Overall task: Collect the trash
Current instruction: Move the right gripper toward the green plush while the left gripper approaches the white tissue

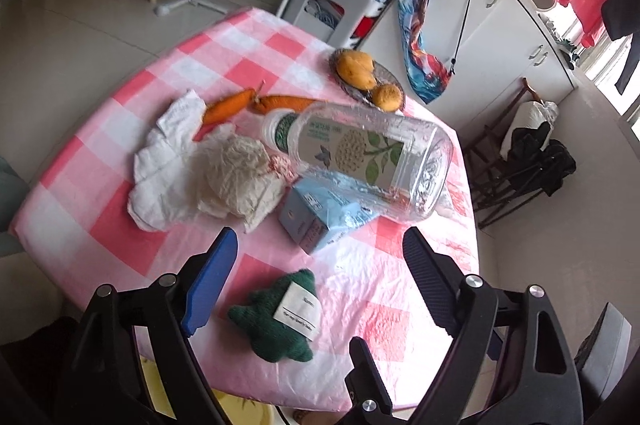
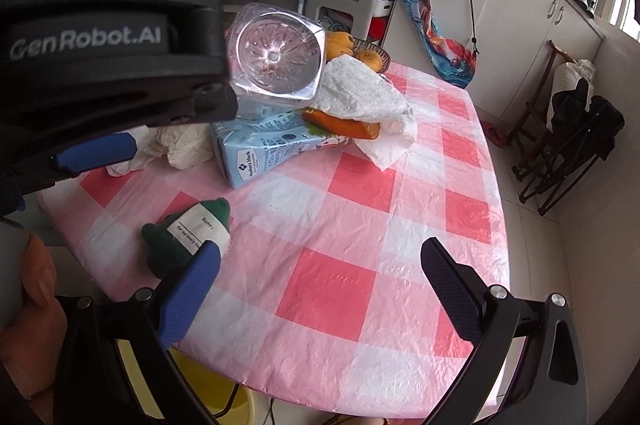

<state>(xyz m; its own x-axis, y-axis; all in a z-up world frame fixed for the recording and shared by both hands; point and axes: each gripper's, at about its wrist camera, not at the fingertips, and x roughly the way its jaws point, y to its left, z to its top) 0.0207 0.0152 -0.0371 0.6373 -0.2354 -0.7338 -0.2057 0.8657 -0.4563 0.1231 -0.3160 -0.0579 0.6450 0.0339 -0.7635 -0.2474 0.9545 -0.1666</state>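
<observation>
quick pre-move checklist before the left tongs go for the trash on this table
1. Left tongs open, nothing between the pads: ok.
2. Right tongs open and empty: ok.
3. Blue carton just ahead of the left tongs, in line: ok.
4. Carton free to lift: not ok, the clear bottle lies on its side across the carton.
5. Green knitted toy under the left tongs is not trash and must stay clear of the pads: ok, apart for now.
6. Bin for the trash within reach: cannot tell, only a yellow rim shows below the table edge.
</observation>
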